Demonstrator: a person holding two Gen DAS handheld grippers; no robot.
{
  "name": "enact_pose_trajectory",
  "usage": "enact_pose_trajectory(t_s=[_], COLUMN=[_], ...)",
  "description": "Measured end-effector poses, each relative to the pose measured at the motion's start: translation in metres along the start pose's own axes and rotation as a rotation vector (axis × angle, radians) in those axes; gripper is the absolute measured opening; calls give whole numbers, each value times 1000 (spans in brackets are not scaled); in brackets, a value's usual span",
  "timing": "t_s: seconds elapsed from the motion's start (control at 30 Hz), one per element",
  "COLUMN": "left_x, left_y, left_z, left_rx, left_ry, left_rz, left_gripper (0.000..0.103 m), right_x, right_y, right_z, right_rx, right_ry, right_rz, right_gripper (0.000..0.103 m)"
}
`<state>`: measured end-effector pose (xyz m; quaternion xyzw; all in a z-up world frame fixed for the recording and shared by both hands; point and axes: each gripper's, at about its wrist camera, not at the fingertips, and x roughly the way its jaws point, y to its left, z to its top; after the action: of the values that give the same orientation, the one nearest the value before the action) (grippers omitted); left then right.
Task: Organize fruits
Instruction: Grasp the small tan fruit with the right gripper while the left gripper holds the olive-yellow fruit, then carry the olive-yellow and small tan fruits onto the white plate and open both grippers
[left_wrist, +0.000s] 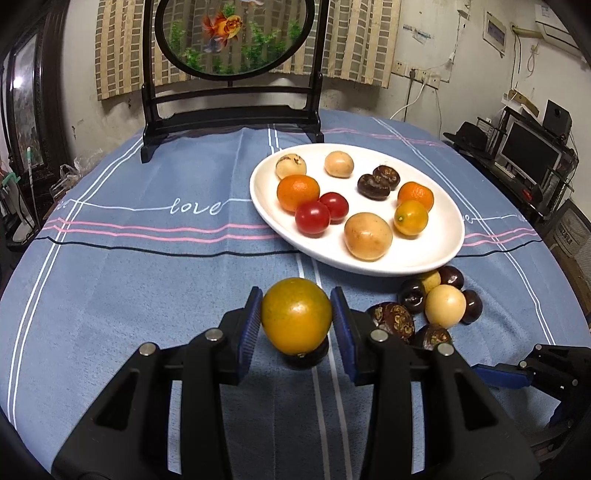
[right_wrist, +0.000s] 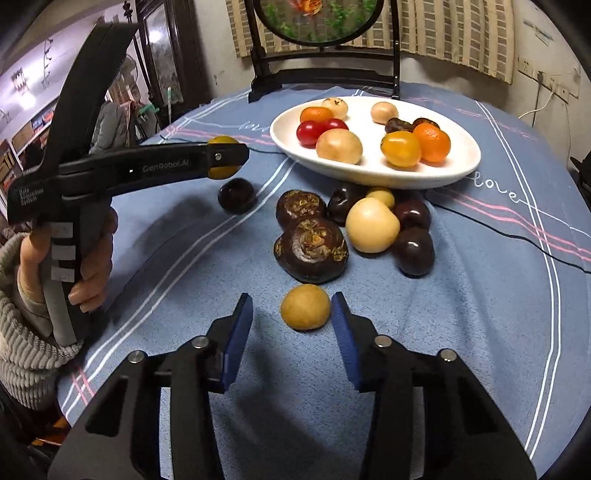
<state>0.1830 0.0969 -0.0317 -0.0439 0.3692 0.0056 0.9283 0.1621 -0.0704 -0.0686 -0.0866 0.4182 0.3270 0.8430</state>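
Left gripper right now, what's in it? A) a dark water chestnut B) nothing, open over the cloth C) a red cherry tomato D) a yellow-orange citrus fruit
D. The left gripper has its blue pads pressed against both sides of a yellow-orange citrus fruit, lifted above the tablecloth; the right wrist view shows the same fruit clamped at that gripper's tip, above a dark fruit on the cloth.

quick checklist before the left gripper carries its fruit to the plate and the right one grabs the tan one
1. Left gripper shut on yellow-orange fruit: ok.
2. Fruit lifted off the cloth: ok, seen from the right wrist view.
3. Free room on white plate: ok, bare patch at its near edge.
4. Right gripper open: ok.
5. Small tan fruit between its fingers: ok, not yet touched.
6. Dark plum beneath the left gripper out of the way: cannot tell.
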Motion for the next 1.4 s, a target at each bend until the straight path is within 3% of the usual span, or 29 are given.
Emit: enact_pose_trajectory(t_s=[0.17,0.77,0.87,1.03,1.2,1.4], left_x=[2,27,26,7,-18,-24], left_y=[0,19,20,16,2,-21], left_z=[0,4,4,6,24,83], left_rx=[1,-65,-69,-59,-28,10], left_ry=[8,60,51,-29,-97,-159], left_rz=[5,-16,-26,-18,-41,-10], left_gripper=[39,39,38,38,38,39], right_x=[9,-1,-2,-5,-20,-67], right_y=[-9,-17,-16,-20,-32,-62], right_z=[-2,-5,-5,-5,3,76], right_rx=[27,71,73,98,115,152], right_ry=[53,1,-4,-25,-88,-288], right_rz=[28,73,74,85,66,-21], right_gripper=[31,30,30,30,30,30])
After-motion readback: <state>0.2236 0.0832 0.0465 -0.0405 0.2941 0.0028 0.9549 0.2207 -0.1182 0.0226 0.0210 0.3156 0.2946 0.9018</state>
